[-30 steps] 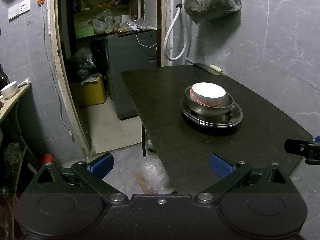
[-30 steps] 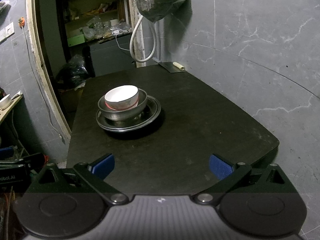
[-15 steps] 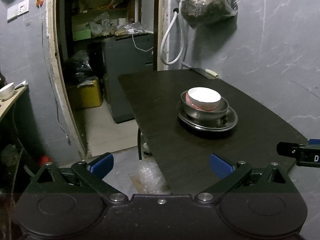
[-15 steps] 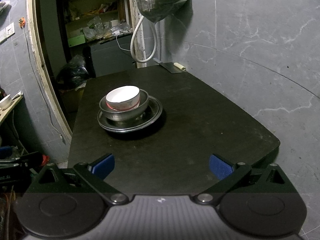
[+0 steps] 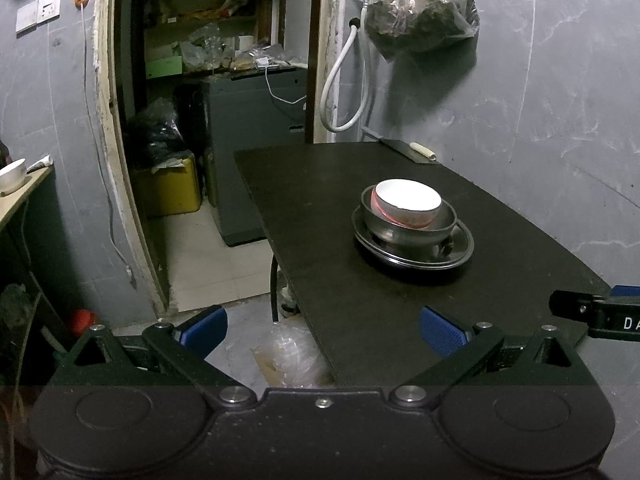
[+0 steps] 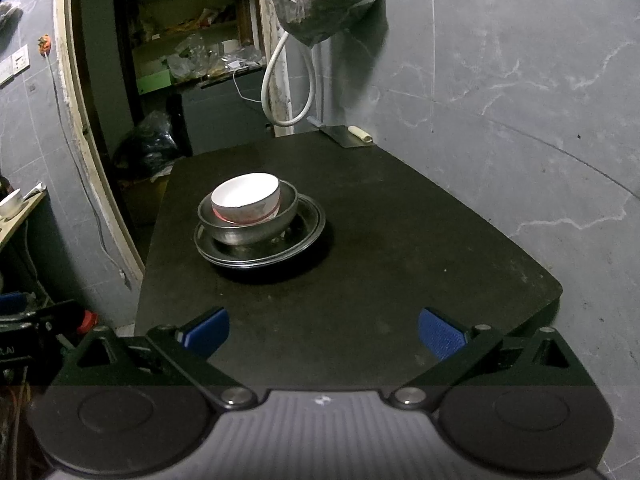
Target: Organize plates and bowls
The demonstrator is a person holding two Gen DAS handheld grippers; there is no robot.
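Looks done: white bowl (image 6: 245,196) in metal bowl (image 6: 248,222) on plates (image 6: 260,246) on the bench (image 6: 400,240), both hand-held grippers (image 5: 322,330) (image 6: 324,330) wide apart, holding nothing; next, nothing more to stack.

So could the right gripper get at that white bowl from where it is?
Probably yes. The right gripper is open, and only bare table lies between it and the white bowl, which sits uncovered on top of the stack.
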